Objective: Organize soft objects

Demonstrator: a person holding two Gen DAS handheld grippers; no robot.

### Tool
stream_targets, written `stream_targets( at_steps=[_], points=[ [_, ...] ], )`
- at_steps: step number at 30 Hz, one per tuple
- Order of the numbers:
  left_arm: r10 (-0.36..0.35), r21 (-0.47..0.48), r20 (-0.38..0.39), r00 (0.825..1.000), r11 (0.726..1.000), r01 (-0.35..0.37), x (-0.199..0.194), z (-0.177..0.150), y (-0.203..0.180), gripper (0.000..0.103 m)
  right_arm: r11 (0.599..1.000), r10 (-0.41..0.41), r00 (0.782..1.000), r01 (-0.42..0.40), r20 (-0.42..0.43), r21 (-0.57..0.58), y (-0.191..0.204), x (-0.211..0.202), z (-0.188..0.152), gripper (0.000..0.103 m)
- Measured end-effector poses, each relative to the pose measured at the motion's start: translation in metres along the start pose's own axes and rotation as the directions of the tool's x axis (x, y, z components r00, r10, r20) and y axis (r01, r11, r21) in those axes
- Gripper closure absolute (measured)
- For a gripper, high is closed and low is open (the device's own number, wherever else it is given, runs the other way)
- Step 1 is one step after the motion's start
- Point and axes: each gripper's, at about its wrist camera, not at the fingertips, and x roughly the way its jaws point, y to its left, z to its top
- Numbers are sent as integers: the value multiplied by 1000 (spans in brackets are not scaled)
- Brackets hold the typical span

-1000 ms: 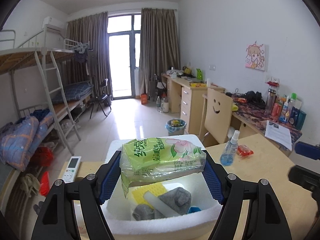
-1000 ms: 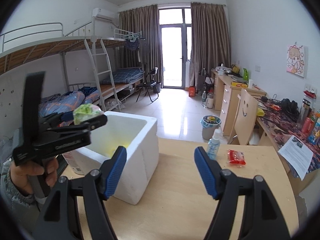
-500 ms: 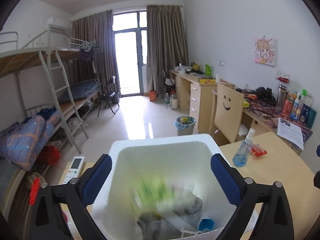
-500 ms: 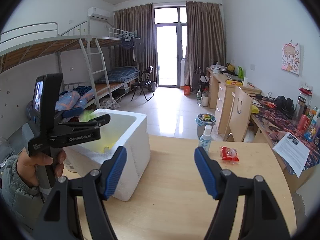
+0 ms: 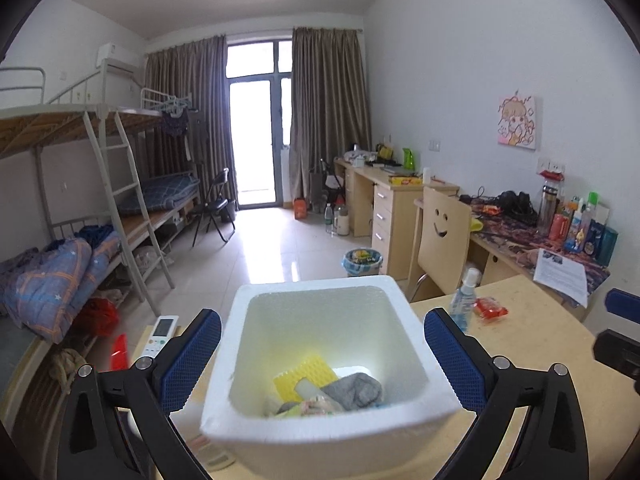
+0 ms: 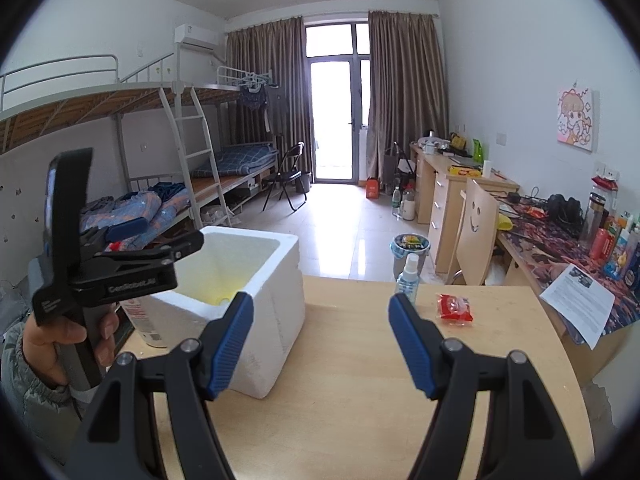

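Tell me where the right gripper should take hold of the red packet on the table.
Grip the red packet across its short middle, coming from above with the right gripper. It lies flat on the table, well apart from the spray bottle, so both long edges are free.

Box: we see a white foam box [image 5: 320, 436].
Inside: a yellow waffle-textured sponge [image 5: 304, 372], a grey sock [image 5: 356, 390].
Bench's far edge: a red snack packet [image 6: 454, 307].
Pads: blue ribbed pads [image 6: 234, 340].
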Motion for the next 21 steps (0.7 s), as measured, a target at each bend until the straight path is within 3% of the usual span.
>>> stream_targets(
  at_steps=[3, 6, 10, 21],
  points=[
    [8, -2, 17, 1000, 1000, -8, -19, -3, -1, 1, 1000, 4, 1000, -4, 17, -5, 6, -12, -2, 18],
    [16, -2, 32, 999, 1000, -16, -40, -8, -2, 1, 1000, 6, 999, -5, 34, -10, 13, -25, -3, 16],
    [15, -7, 54, 998, 1000, -15, -68, -15, -3, 1, 1000, 17, 998, -16, 55, -21, 21, -43, -9, 2],
    [26, 2, 109, 994, 1000, -26, -130, -28, -9, 1, 1000, 15, 995, -14, 102, -12, 36, -82, -17, 1]
  ],
)
